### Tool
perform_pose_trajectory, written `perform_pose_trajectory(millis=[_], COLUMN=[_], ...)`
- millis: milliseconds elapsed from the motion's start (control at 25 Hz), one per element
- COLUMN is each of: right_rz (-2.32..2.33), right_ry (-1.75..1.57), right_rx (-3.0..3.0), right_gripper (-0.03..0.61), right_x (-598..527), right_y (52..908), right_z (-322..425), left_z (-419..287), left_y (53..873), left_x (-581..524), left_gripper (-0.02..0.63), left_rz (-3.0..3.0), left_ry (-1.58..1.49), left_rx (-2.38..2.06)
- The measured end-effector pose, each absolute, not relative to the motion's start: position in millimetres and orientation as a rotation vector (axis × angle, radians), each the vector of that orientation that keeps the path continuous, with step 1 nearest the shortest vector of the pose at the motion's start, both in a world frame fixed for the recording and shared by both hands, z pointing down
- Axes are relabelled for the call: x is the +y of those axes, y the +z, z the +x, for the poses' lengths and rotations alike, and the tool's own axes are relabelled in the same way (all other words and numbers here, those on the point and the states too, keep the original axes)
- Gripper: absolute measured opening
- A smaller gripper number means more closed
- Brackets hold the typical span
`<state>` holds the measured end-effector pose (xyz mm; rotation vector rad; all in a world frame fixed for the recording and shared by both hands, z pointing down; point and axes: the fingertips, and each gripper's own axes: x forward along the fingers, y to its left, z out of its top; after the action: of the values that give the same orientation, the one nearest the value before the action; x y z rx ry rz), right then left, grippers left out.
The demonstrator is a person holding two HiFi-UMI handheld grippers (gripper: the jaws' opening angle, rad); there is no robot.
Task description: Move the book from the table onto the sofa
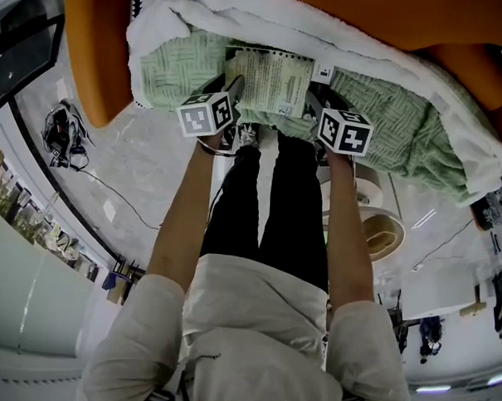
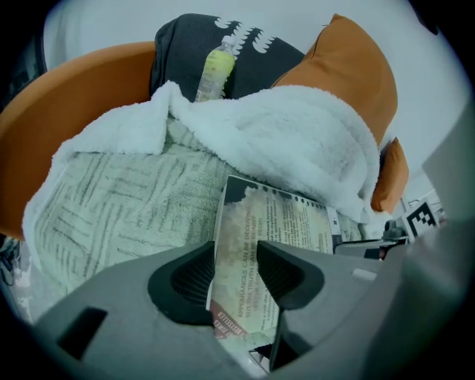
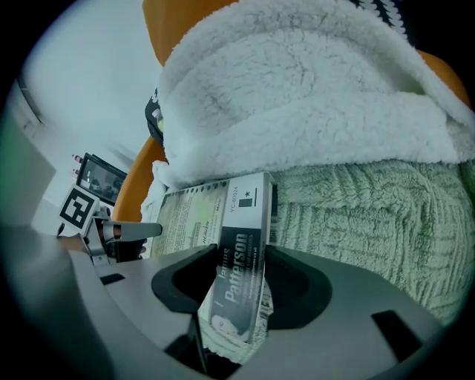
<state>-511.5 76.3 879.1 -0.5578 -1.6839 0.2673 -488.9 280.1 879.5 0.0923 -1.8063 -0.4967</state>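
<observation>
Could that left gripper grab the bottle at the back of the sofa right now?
Probably not yet: the left gripper is clamped on the book, and the bottle lies beyond the fluffy white blanket.

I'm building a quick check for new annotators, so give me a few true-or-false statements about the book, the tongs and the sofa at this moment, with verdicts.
1. The left tongs and the right tongs are both shut on the book. True.
2. The book is above a bare table. False: it is above the green blanket on the sofa.
3. A bottle rests against the dark cushion. True.
4. The sofa is blue. False: it is orange.
</observation>
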Motion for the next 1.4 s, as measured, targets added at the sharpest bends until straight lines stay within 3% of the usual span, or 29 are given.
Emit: perform_pose_trajectory(millis=[680,1400], right_rz=[-0.464,-0.522], right_ry=[0.207,0.161], right_rx=[-1.738,-2.086], right_gripper=[0.195,0.195], right_x=[64.0,124.3], right_y=[859.0,640.8], right_z=[-510.4,-451.1], left_z=[-489.3,-448.0], left_y=[862.2,616.2], left_x=[289.9,272.8], left_gripper=[0.176,0.176], left_rz=[0.233,0.492], left_ry=[-0.557,-0.457], left_rx=[-1.935,-2.248])
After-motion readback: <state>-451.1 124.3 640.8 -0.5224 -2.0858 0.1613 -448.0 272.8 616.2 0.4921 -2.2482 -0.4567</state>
